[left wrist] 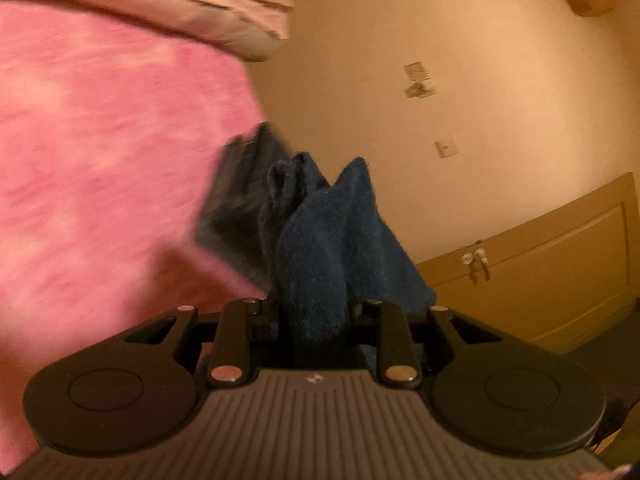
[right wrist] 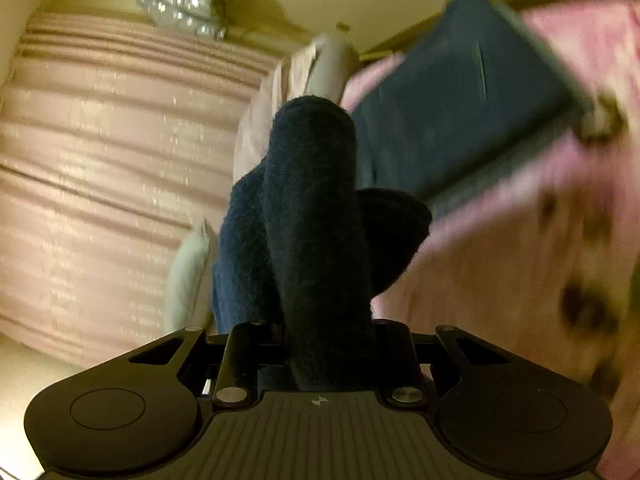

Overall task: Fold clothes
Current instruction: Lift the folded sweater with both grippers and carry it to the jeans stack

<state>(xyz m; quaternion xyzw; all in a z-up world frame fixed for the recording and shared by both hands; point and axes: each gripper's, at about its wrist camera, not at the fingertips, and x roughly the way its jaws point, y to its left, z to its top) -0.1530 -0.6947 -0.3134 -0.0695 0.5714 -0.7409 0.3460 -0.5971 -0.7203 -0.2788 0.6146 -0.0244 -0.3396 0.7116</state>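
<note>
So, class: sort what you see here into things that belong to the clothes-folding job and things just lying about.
Part of the job:
- dark blue garment
- left gripper, clamped on it
- right gripper, clamped on it

Just lying about:
- pink blanket
- striped curtain
- wooden door
- wall switch

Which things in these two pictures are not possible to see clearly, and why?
- Left wrist view: fingers of the left gripper hidden by the dark blue cloth bunched between them.
- Right wrist view: fingers of the right gripper hidden by the same cloth.
- Pink blanket pattern: motion blur.
- Cloth's shape: cut off, blurred.
</note>
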